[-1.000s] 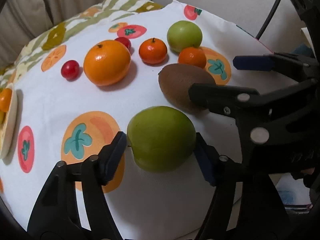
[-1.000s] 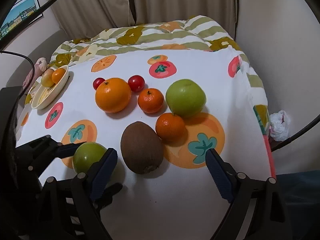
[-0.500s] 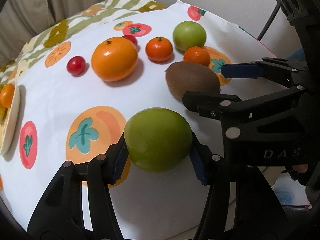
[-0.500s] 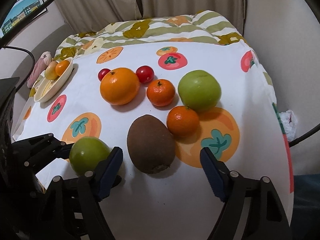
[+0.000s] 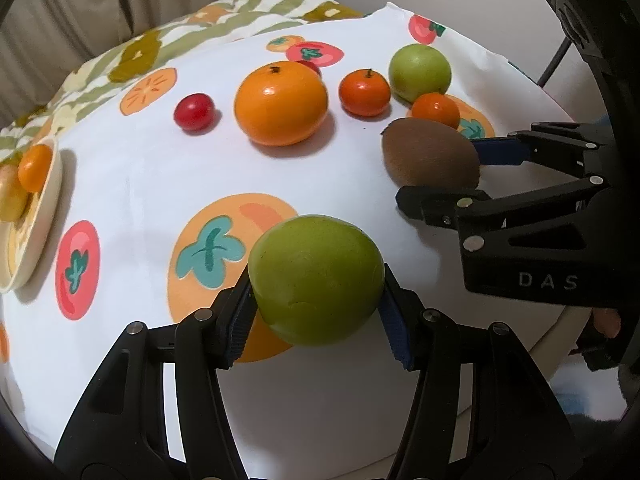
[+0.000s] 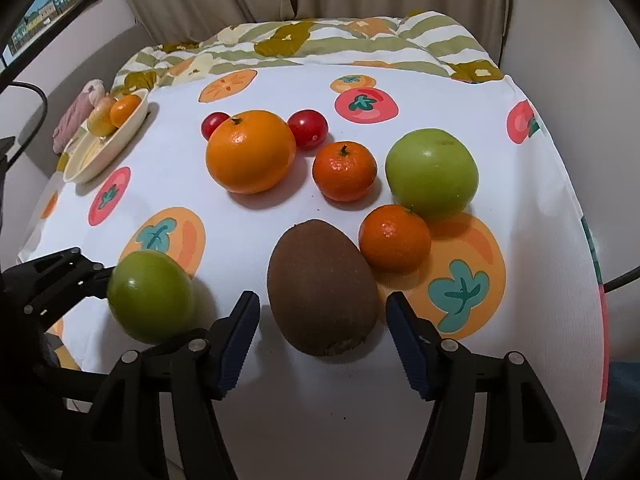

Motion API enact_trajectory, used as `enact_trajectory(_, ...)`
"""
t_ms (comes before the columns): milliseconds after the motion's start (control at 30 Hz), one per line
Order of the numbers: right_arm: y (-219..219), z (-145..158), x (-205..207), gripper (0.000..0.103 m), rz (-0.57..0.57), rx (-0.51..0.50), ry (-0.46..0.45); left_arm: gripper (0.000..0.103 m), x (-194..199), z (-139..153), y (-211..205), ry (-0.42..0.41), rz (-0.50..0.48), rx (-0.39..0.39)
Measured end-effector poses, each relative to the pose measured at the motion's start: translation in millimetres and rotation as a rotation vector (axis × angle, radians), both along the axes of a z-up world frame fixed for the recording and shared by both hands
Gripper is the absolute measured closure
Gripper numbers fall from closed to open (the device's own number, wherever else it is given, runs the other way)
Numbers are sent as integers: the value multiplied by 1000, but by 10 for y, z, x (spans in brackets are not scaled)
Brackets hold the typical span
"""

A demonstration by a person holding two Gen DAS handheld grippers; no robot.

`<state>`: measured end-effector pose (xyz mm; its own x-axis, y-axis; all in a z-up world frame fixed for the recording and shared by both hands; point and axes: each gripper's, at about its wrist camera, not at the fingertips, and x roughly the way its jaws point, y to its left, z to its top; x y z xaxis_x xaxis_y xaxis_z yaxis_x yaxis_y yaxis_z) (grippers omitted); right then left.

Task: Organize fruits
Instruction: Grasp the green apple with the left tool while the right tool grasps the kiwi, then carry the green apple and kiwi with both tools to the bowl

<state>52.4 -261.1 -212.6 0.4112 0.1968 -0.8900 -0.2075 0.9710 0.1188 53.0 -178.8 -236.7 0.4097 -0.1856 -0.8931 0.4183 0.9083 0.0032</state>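
My left gripper [image 5: 316, 320] is shut on a small green apple [image 5: 316, 280], held just above the white fruit-print cloth; it also shows in the right wrist view [image 6: 151, 296]. My right gripper [image 6: 322, 336] is open, its pads either side of the near end of a brown kiwi [image 6: 322, 286], apart from it. Behind the kiwi lie two mandarins [image 6: 394, 238] [image 6: 344, 170], a large green apple [image 6: 432, 172], a big orange [image 6: 250, 156] and two red cherry tomatoes [image 6: 308, 128] [image 6: 213, 125].
A cream dish [image 6: 106, 148] at the far left holds an orange and a yellowish fruit. A pink soft thing [image 6: 76, 114] lies behind it. The cloth drops off at the near and right edges. A wall and curtains stand behind.
My left gripper closed on the small green apple and lifted it slightly. My right gripper moved forward and narrowed around the kiwi.
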Motion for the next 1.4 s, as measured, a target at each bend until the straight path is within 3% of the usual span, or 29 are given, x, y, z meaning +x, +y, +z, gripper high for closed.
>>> enact_trajectory(100, 38, -11, 32, 42, 1, -18, 2, 42, 2, 3, 43, 1, 7, 4)
enact_trajectory(300, 105, -12, 48, 56, -1, -66, -15, 42, 12, 19, 186, 3, 44, 3)
enact_trajectory(667, 172, 146, 9, 58, -13, -15, -42, 42, 26, 195, 461, -19, 100, -13)
enact_trajectory(1067, 636, 745, 45, 57, 37, 16, -131, 42, 93, 811, 1020, -117, 158, -39)
enact_trajectory(1400, 1391, 1079, 235, 57, 96, 62, -181, 42, 278, 1198, 1866, -189, 211, -35)
